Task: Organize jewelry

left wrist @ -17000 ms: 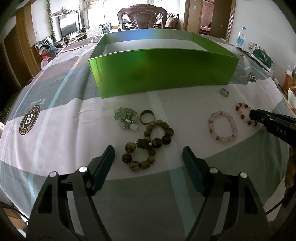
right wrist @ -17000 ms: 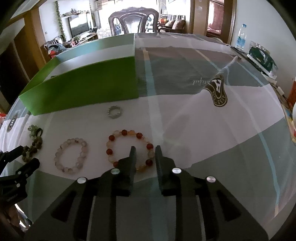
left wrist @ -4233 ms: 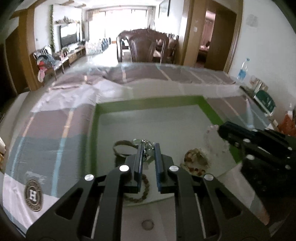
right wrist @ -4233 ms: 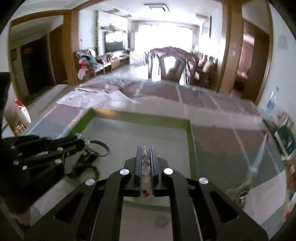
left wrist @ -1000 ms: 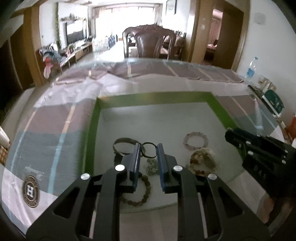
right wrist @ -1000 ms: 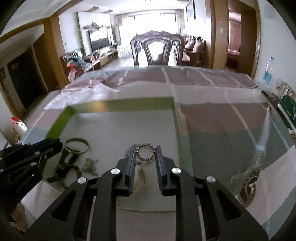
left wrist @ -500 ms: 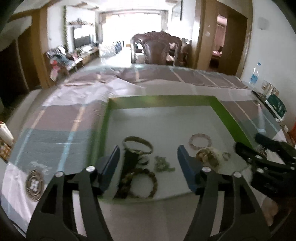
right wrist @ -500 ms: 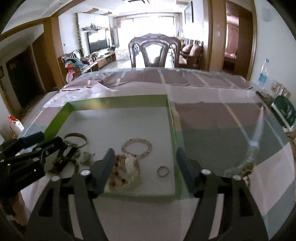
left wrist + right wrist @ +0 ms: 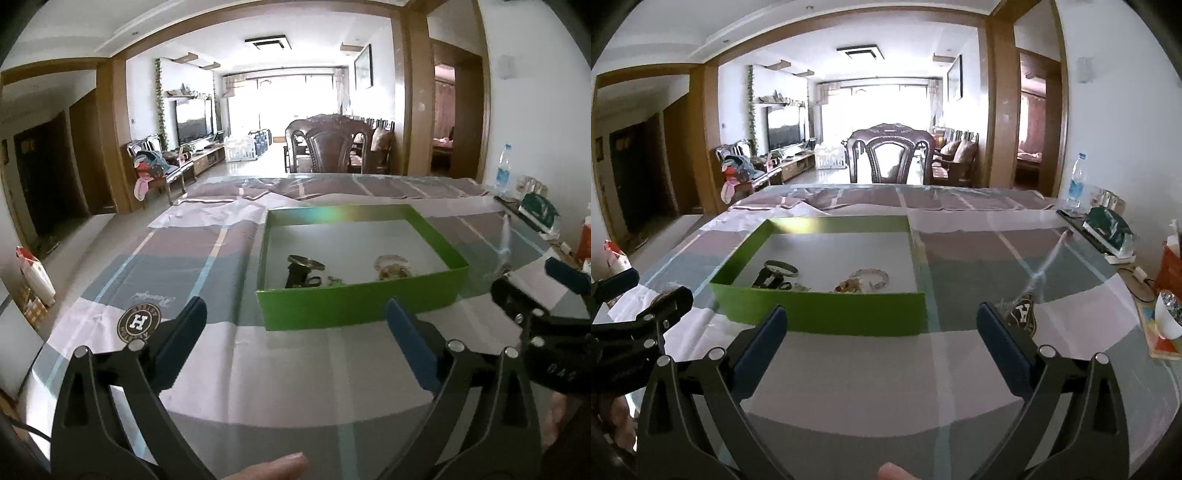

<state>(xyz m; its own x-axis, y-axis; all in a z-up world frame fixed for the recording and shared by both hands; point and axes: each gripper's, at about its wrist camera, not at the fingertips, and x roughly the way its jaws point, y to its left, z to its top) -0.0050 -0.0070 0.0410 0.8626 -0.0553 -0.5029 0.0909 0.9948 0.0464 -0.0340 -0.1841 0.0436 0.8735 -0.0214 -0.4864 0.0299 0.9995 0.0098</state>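
Both hand-held grippers wide apart, jewelry in box.
We see left hand-held gripper (image 9: 293, 325) and right hand-held gripper (image 9: 879, 330) empty above the desk (image 9: 886, 373); one green box (image 9: 827, 319) holds several bracelets (image 9: 870, 277), exact count unclear.

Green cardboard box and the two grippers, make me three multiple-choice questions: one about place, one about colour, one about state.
1. Where does the jewelry lie?
A. Inside the box
B. On the tablecloth before the box
C. On the chair

2. What colour are the gripper finger pads?
A. Red
B. Blue
C. Yellow

3. How do the two grippers stand?
A. Both shut
B. One shut on a bracelet
C. Both open and holding nothing

Answers:
1 A, the pale bead bracelet and dark metal bangle rest on the floor of the green cardboard box.
2 B, blue pads show on the fingers.
3 C, the left gripper and right gripper are spread wide with nothing between their fingers.
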